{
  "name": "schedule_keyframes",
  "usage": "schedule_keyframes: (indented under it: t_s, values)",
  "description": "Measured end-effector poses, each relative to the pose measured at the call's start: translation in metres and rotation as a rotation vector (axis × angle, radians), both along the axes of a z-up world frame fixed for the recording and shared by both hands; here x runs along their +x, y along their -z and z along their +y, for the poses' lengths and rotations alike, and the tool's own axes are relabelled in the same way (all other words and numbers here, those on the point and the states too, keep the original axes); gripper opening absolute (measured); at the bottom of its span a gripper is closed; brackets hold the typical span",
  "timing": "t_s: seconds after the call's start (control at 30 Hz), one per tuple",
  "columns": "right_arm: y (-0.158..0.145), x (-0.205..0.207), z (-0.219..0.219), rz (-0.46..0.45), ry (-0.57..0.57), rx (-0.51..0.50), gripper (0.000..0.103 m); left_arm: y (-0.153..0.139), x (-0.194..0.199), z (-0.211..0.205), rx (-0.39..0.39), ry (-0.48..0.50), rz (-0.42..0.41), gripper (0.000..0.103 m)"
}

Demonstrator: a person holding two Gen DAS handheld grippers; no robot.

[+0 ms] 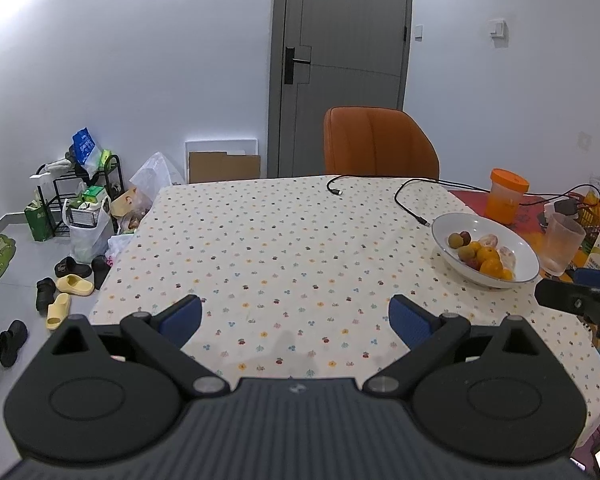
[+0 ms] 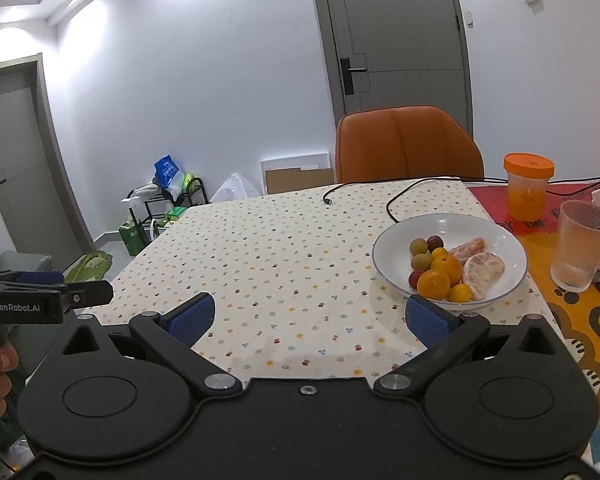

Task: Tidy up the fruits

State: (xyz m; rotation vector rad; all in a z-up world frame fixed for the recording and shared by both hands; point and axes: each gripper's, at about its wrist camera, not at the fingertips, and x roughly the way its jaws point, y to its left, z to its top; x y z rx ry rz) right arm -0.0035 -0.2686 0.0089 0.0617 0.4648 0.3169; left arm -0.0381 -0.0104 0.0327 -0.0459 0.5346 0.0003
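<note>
At the right of both frames, the white bowl [image 2: 449,258] is sitting on the dotted tabletop [image 2: 284,256], already gathering the fruit: oranges [image 2: 440,276], peeled citrus segments [image 2: 482,272] and small round fruits [image 2: 420,254] are all lying inside it, likely so they stay together. You are holding your right gripper [image 2: 308,316] low over the near edge of the tabletop with its blue pads spread wide and gripping nothing, its right pad just beside the bowl's near rim. Your left gripper [image 1: 296,320] is hovering level at lower centre of its own view, also wide and empty, facing bare cloth, well apart from the bowl [image 1: 485,249]. Both are pointing forward toward the orange chair [image 2: 408,144].
</note>
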Motion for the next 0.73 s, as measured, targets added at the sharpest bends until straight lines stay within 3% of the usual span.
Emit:
schedule_keyframes:
  t_s: [0.73]
  values:
    - [0.0046,0.0029,-0.0013,0.014,0.006,0.000,0.103,0.0035,0.0033,0.0004,-0.007,0.004,0.016,0.099]
